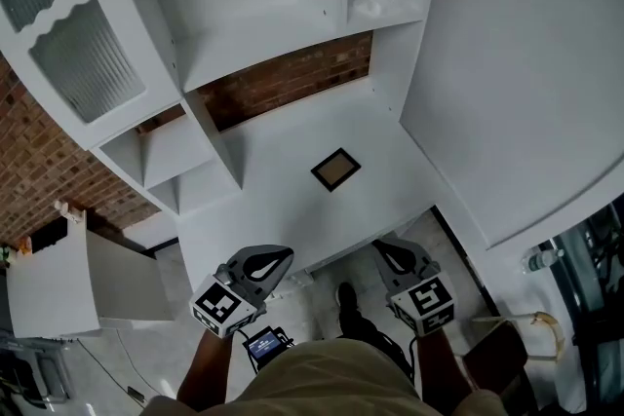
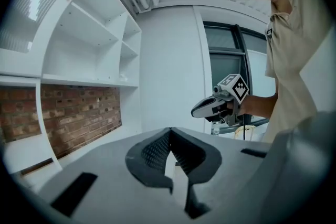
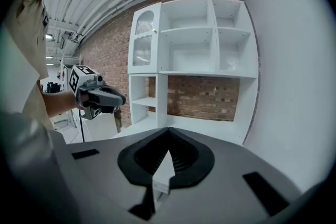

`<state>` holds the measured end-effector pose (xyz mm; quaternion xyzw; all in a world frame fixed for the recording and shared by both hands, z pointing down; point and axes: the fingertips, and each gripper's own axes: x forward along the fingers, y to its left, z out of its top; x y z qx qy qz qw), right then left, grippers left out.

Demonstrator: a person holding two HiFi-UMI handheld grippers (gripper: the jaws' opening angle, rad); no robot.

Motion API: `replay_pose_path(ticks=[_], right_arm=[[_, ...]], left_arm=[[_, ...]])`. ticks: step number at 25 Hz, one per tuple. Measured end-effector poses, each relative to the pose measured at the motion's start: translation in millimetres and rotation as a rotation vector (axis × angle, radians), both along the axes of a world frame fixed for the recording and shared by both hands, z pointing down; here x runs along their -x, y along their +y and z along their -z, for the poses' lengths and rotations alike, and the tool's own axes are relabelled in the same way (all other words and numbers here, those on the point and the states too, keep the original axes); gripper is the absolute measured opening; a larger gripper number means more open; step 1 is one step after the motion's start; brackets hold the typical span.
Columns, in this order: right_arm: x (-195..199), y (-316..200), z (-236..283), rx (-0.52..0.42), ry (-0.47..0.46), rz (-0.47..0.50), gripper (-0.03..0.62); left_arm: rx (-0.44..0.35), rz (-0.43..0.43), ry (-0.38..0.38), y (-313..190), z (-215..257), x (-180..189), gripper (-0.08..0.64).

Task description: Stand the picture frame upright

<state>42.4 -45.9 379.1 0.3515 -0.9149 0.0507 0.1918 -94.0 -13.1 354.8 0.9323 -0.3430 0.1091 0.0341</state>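
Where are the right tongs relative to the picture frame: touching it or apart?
Apart. The head view shows a stretch of bare white desk between the right tongs and the picture frame, which lies flat.

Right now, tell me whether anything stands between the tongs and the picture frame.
Nothing visible does. The picture frame lies flat on the white desk. Only bare desk surface lies between it and the left tongs and right tongs, both shut and empty near the desk's front edge.
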Motion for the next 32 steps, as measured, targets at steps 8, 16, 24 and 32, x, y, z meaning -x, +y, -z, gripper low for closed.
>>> replay_pose_path(ticks=[8,16,24,32], right_arm=[[-21,-106,-17,0.030,-0.006,0.033,0.003],[-22,-217,-62,0.082,0.040,0.084,0.003],[-5,-317,-144,0.147,0.123,0.138,0.003],[15,-385,-242,0.268,0.196,0.163,0.005]], left_arm=[[0.071,0.033,0.003,-105,-29,-29,0.006],[0.180,0.147,-0.010,-218,-97,-31,0.006],[0.338,0.284,0.007,-296,-194,-9,0.008],[0.534,0.391,0.091,-355,-300,1,0.008]])
